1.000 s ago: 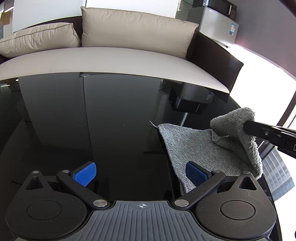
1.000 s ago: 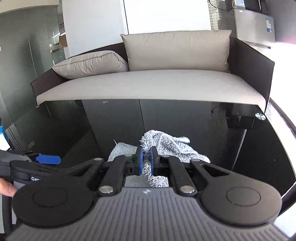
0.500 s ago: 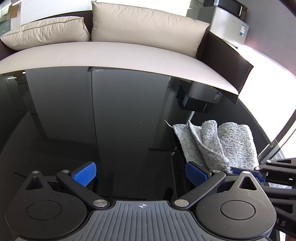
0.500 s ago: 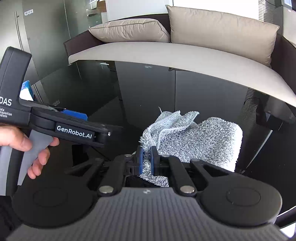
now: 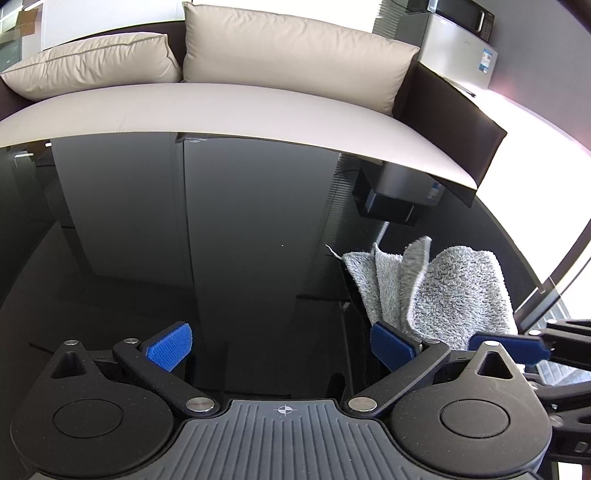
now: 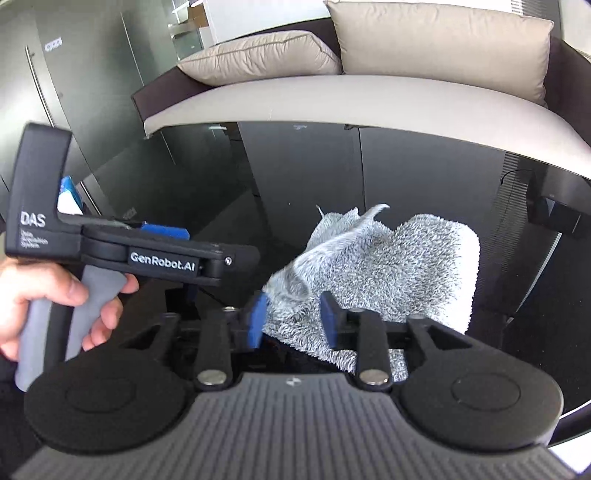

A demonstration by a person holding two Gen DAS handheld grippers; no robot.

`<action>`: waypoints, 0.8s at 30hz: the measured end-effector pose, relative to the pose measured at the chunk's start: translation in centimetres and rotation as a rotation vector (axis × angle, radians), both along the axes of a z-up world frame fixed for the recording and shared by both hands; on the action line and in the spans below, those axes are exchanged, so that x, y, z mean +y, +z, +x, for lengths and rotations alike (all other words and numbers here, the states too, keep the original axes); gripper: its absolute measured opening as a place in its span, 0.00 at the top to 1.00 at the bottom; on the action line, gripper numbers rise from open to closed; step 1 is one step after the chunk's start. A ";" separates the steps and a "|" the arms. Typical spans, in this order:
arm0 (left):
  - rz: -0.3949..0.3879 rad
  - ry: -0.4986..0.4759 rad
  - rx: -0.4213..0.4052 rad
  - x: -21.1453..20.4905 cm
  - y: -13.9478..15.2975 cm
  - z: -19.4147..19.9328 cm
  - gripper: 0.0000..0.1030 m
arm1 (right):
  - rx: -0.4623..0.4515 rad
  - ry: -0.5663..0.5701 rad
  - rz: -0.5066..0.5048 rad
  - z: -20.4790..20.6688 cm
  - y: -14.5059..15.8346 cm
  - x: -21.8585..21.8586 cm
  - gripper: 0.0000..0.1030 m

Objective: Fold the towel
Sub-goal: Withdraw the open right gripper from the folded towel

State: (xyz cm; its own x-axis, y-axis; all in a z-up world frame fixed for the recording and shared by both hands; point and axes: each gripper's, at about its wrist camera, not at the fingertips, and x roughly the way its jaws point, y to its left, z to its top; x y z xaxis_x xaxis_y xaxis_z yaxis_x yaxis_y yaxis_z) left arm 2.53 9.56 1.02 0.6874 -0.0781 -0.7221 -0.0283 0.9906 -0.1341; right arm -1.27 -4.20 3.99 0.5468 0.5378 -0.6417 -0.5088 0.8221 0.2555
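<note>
Towel [image 6: 388, 258] between opening right tool [image 6: 291, 319]

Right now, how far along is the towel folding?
One fold looks done: the grey towel lies doubled on the black table. In hand: the right tool is opening, towel edge between its pads. The left tool waits open. Left: flattening the rumpled flap and perhaps another fold.

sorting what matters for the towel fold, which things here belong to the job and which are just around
Job:
- grey towel
- right hand-held gripper, jaws opening around a towel edge
- left hand-held gripper, open
- black table

Around:
- sofa
- cushions
- microwave
</note>
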 end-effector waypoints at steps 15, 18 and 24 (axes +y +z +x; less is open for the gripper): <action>-0.001 -0.017 -0.017 -0.9 -0.2 0.3 0.01 | 0.054 -0.286 0.058 1.4 -0.3 -7.7 0.55; -0.009 -0.030 -0.021 -1.4 -0.2 0.2 0.01 | 0.065 -0.337 0.046 1.6 -1.0 -8.3 0.55; -0.001 -0.064 -0.025 -3.0 -0.3 0.3 0.01 | 0.071 -0.383 0.016 1.9 -2.1 -8.3 0.56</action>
State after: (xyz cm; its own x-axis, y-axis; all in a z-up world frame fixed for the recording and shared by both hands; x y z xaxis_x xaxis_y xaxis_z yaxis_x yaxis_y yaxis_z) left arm 2.82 6.60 0.69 0.6991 -0.1235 -0.7043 0.0388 0.9901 -0.1351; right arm 0.63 -12.55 1.85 0.6642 0.3141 -0.6784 -0.1466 0.9445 0.2939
